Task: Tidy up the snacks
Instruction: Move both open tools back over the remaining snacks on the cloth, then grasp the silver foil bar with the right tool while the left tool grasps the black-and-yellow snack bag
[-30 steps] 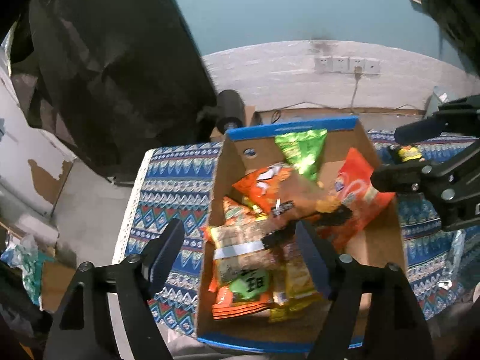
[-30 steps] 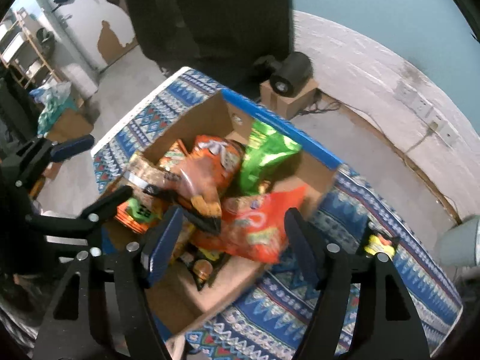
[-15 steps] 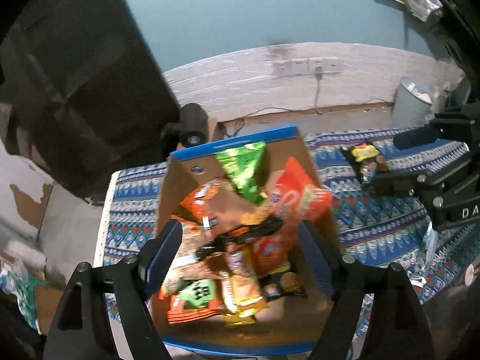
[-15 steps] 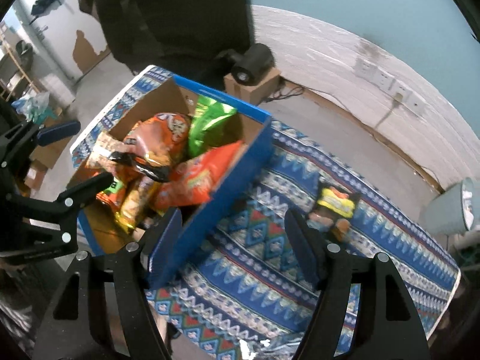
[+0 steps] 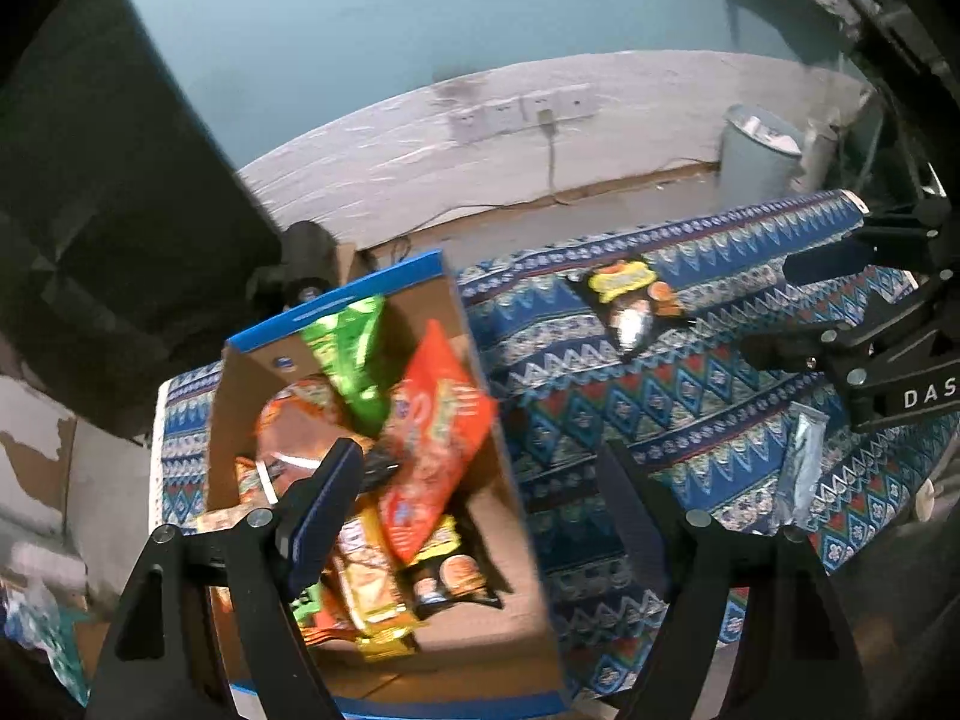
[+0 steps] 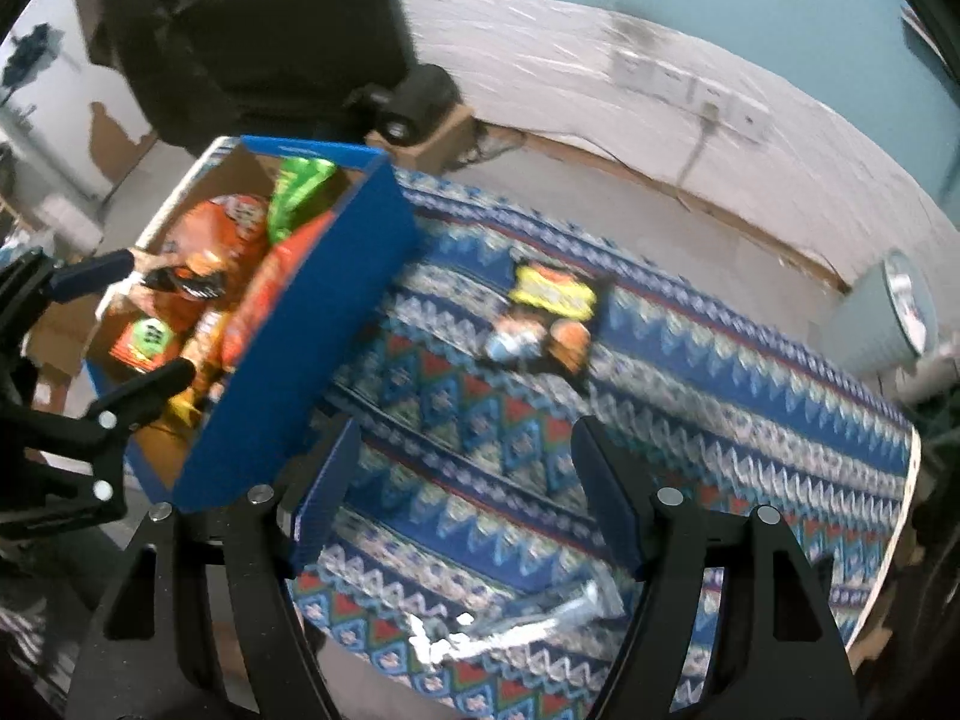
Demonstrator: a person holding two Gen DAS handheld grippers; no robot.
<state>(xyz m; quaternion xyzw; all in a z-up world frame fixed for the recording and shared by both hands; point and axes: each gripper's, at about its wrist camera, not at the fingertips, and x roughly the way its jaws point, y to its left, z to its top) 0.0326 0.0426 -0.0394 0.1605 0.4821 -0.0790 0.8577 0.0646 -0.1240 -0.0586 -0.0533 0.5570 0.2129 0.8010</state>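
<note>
The black snack packet [image 6: 549, 318] with the yellow label lies flat on the patterned cloth of the counter [image 6: 750, 396], well apart from the cardboard box [image 6: 312, 324] already heaped with bags. It looks light, soft and crinkly, probably slippery film, so a pinch on a sealed edge or corner seems safer than across its puffed middle. A silvery wrapper [image 6: 528, 624] lies near the counter's front edge, just as limp. The right gripper [image 6: 462, 498] hovers above the cloth, pointing toward the packet, its fingers spread wide and empty. The left gripper [image 5: 480, 516] hangs over the box's right wall, fingers also wide apart, holding nothing
</note>
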